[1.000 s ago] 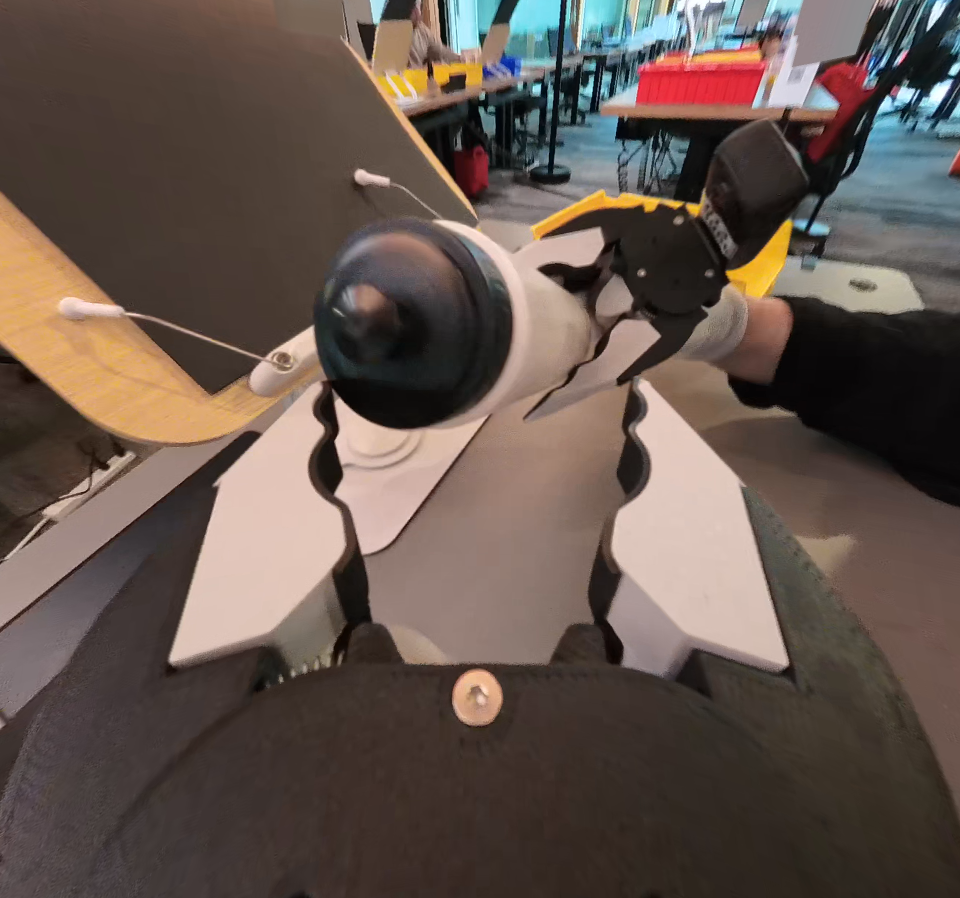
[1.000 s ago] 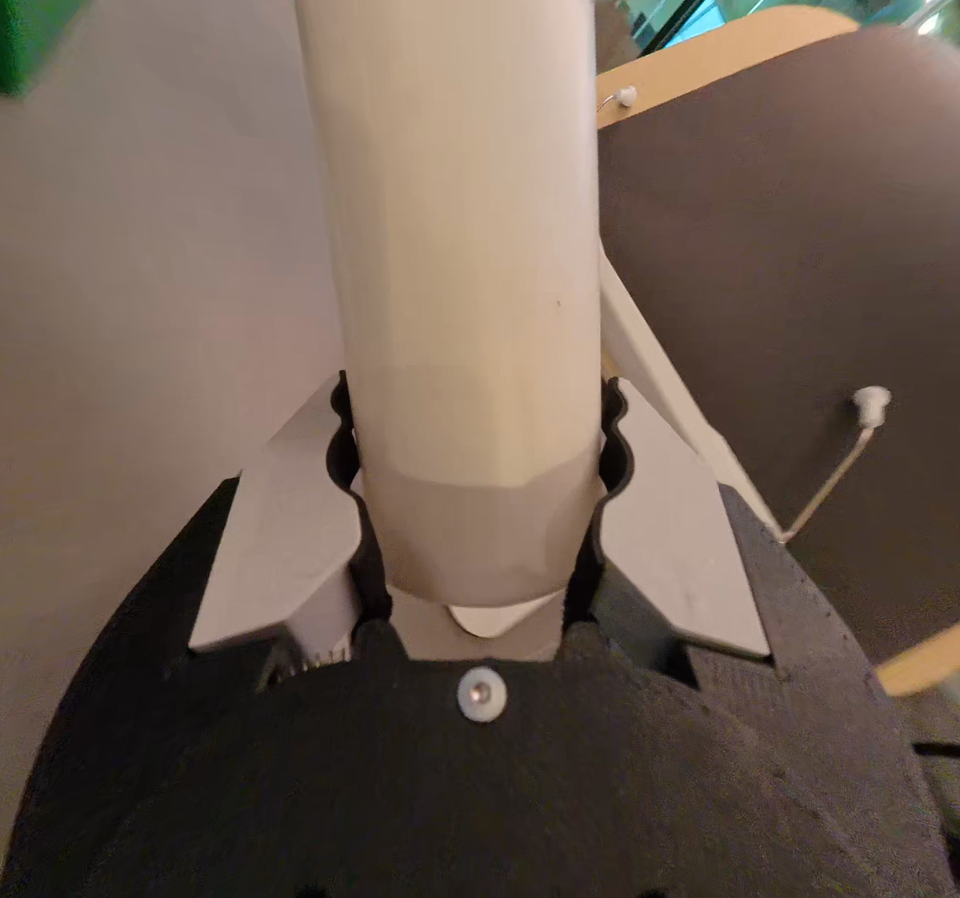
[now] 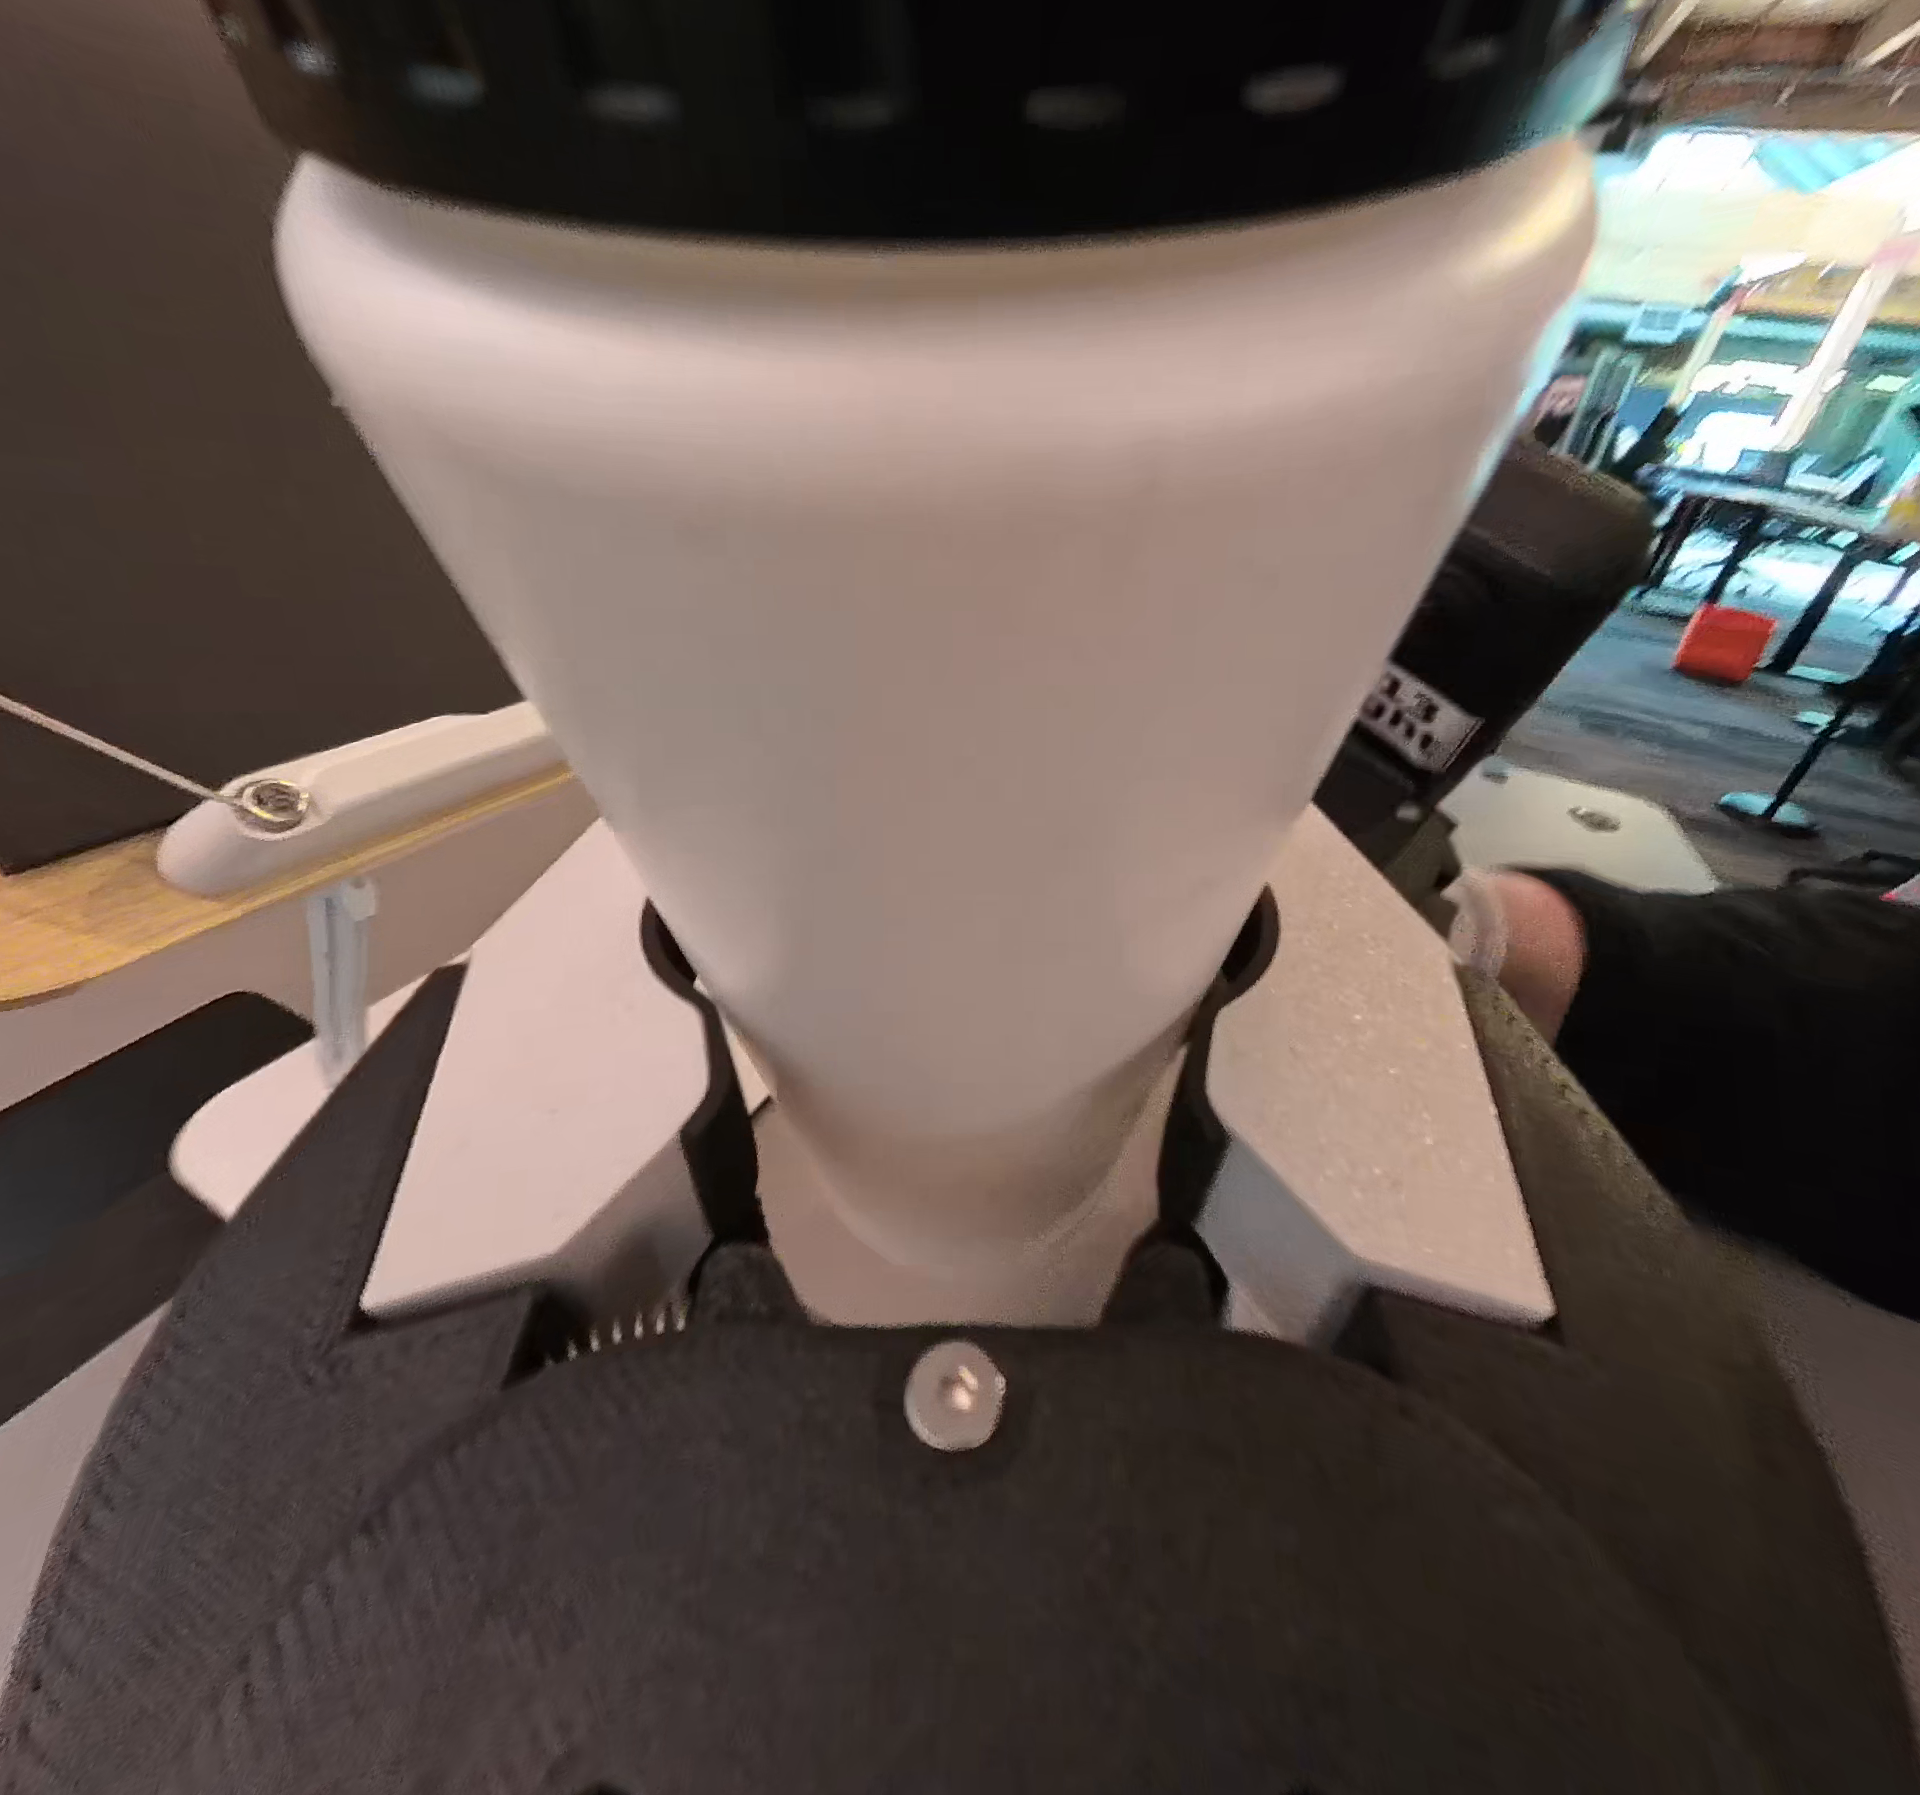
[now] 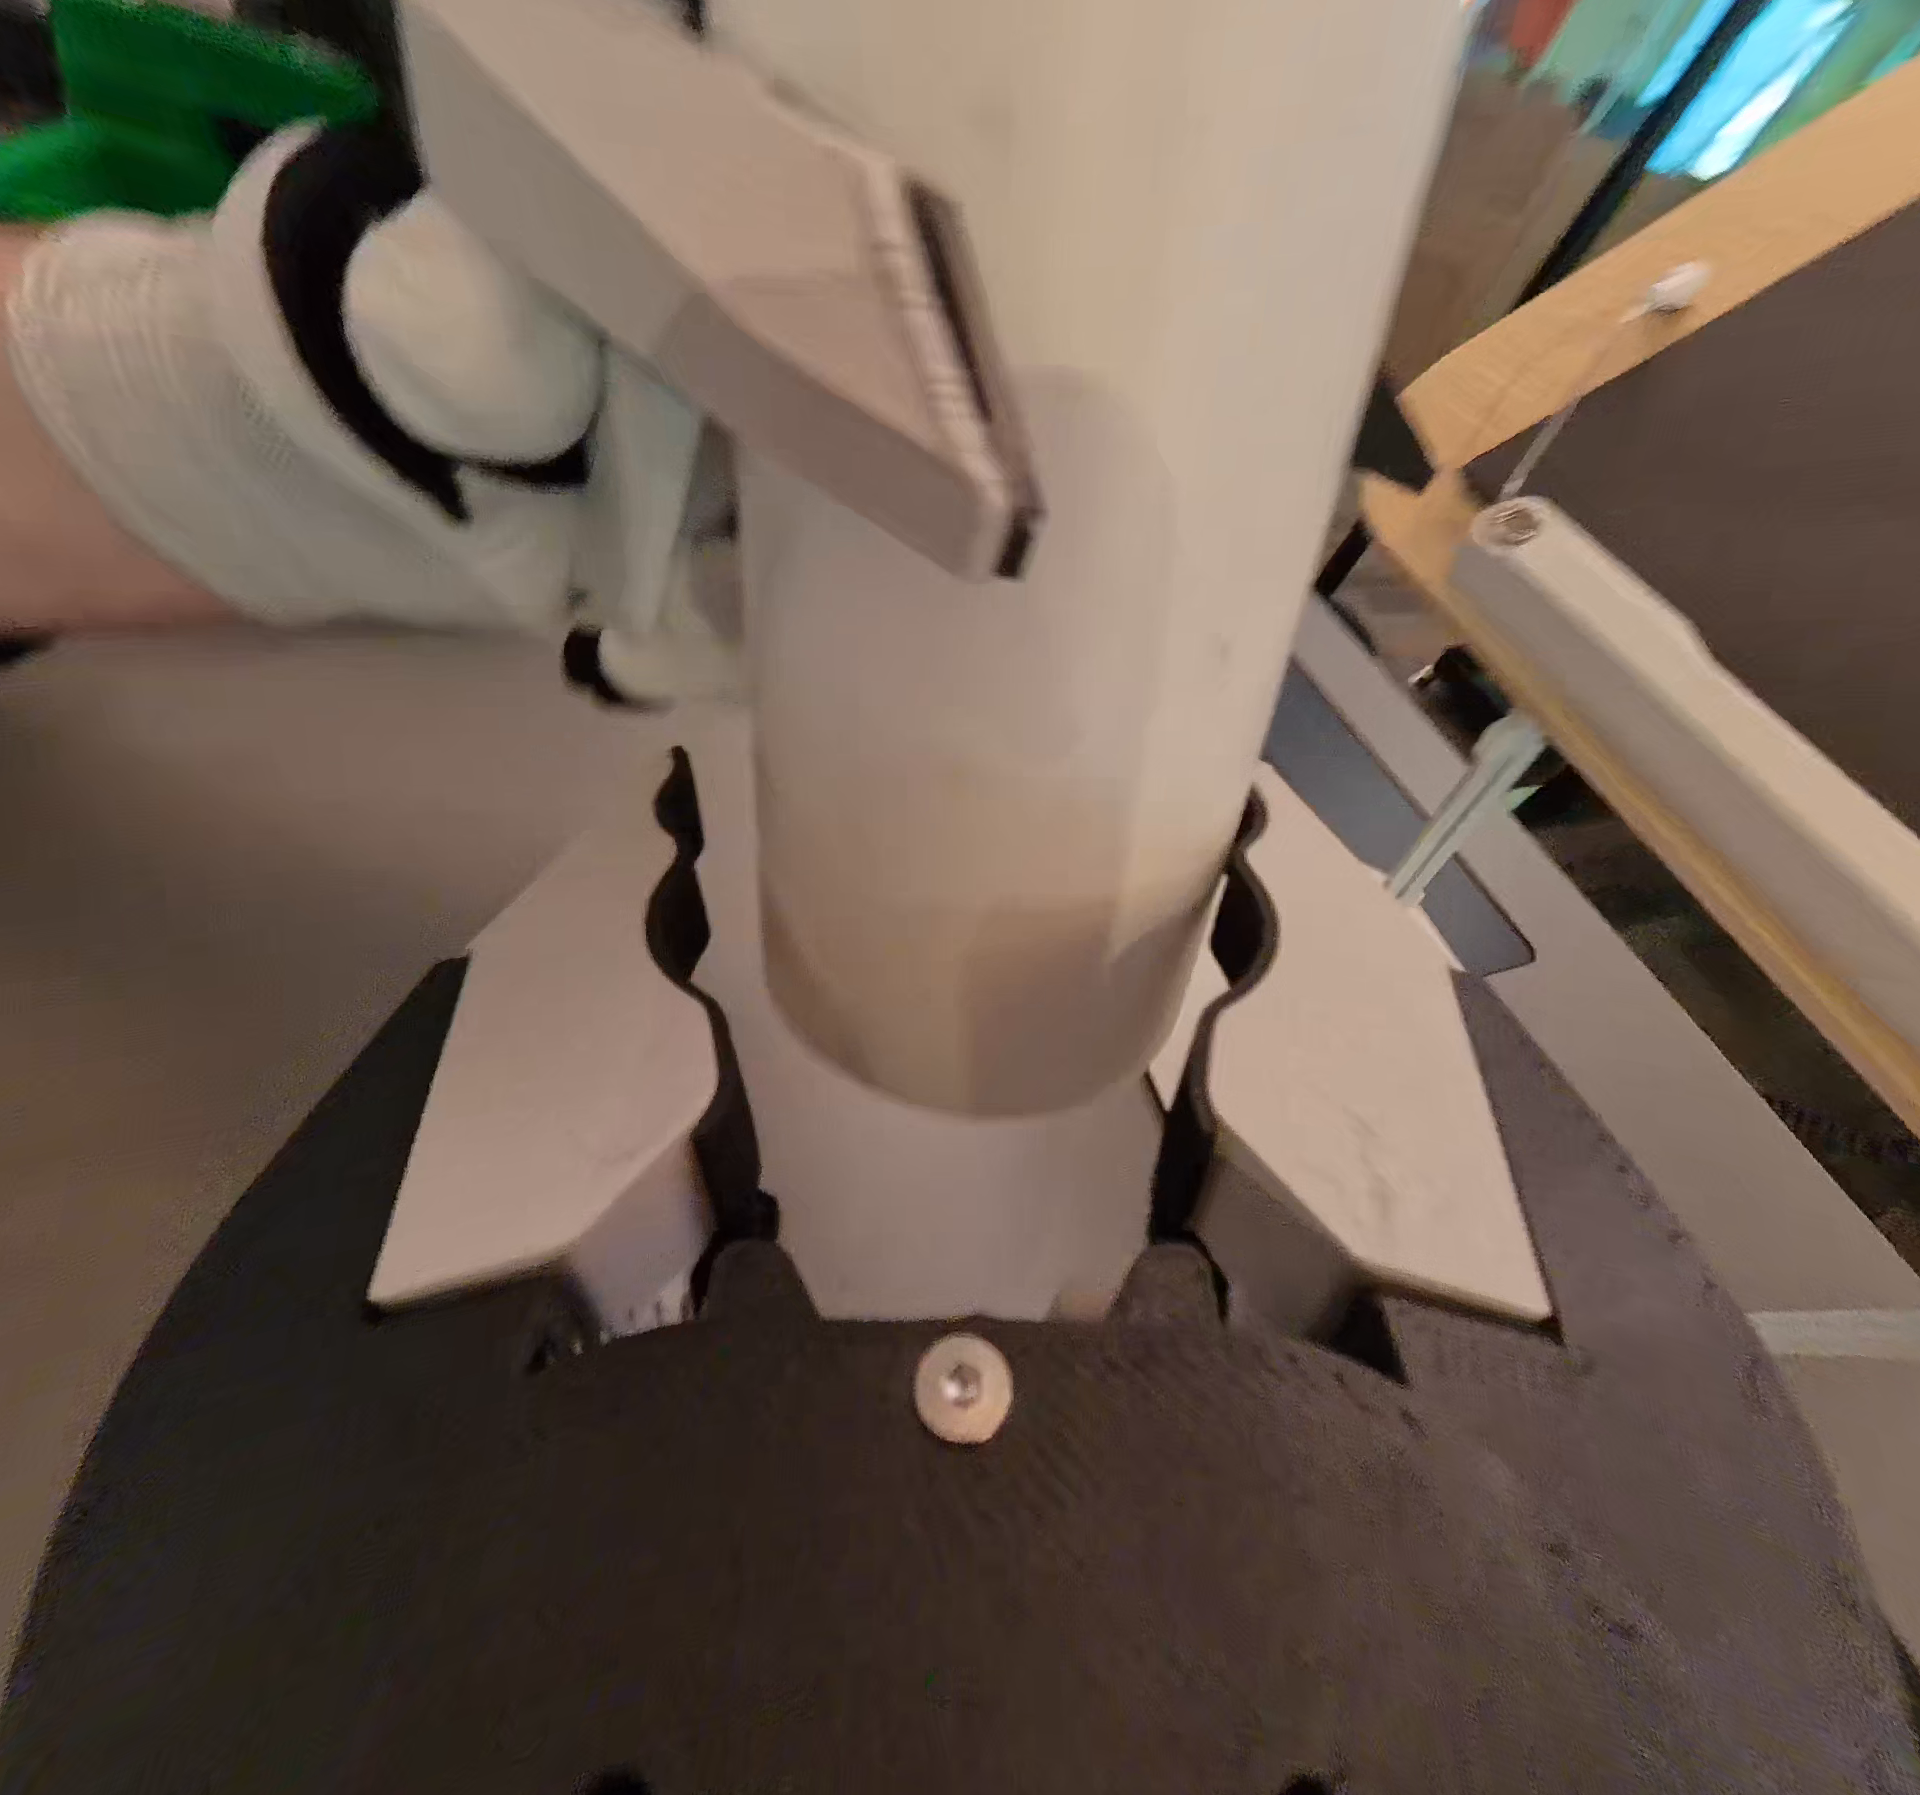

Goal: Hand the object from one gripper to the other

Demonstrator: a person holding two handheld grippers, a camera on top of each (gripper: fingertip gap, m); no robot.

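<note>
A white bottle (image 3: 935, 550) with a black ribbed cap (image 3: 883, 31) fills the left wrist view. My left gripper (image 3: 956, 914) is shut on its body, both fingers pressed to its sides. In the right wrist view the bottle's lower end (image 4: 1039, 602) stands between the fingers of my right gripper (image 4: 964, 789). These are slightly apart, with a narrow gap on the left side, so the right gripper is open. A finger of the left gripper (image 4: 779, 291) lies across the bottle higher up, held by a white-gloved hand (image 4: 208, 395). The right gripper's black body (image 3: 1507, 623) shows behind the bottle.
A dark panel with a wooden edge (image 3: 156, 395) stands close by and also shows in the right wrist view (image 4: 1714, 395), with a white bracket (image 3: 343, 800) at its foot. A grey tabletop (image 4: 260, 862) lies below. A black sleeve (image 3: 1714, 1018) is at the right.
My left gripper has moved onto the bottle and shut on its body. My right gripper's fingers have eased apart, and the bottle's base sits a little farther out between them.
</note>
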